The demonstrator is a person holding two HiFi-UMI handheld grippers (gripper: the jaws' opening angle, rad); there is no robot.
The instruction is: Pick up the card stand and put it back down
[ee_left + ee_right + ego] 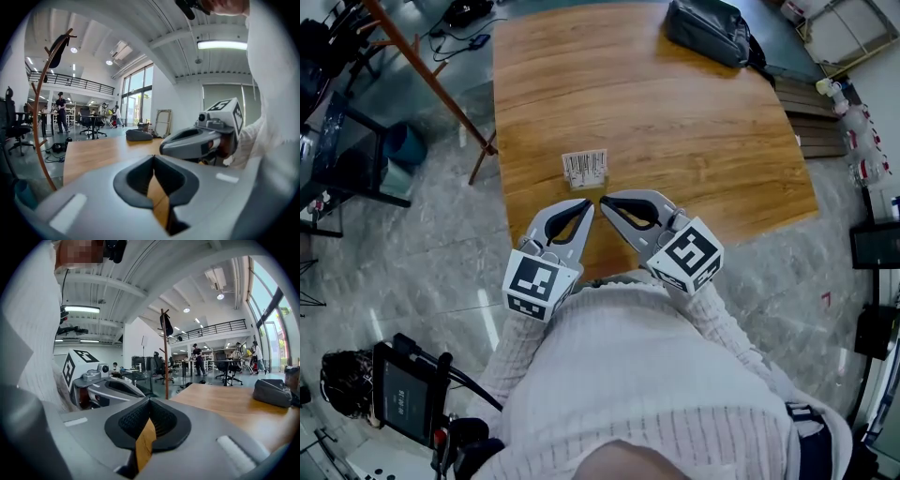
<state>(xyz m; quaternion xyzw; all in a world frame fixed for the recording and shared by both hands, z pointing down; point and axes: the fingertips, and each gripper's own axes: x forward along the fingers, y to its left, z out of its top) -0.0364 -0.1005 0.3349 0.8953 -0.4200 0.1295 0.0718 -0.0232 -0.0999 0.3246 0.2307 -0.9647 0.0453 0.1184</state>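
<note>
Card stand (585,169) upright on wooden table (694,122); barcode-like stripes on its card, print too small to read. Left gripper (587,203) and right gripper (604,200) sit just beside the stand, jaws closed, nothing between them.

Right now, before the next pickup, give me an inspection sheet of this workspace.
Surface: wooden table, holding only the card stand and a bag.
Job's things: card stand standing on the table just beyond the gripper tips, untouched.
Clutter: black bag at the table's far right corner.
Grippers: left gripper and right gripper both shut, nothing between the jaws, tips close together.
Cables: black cables on the floor past the far left corner.
Surroundings: grey floor, wooden coat stand, blue bin; a person and office chairs far off.
</note>
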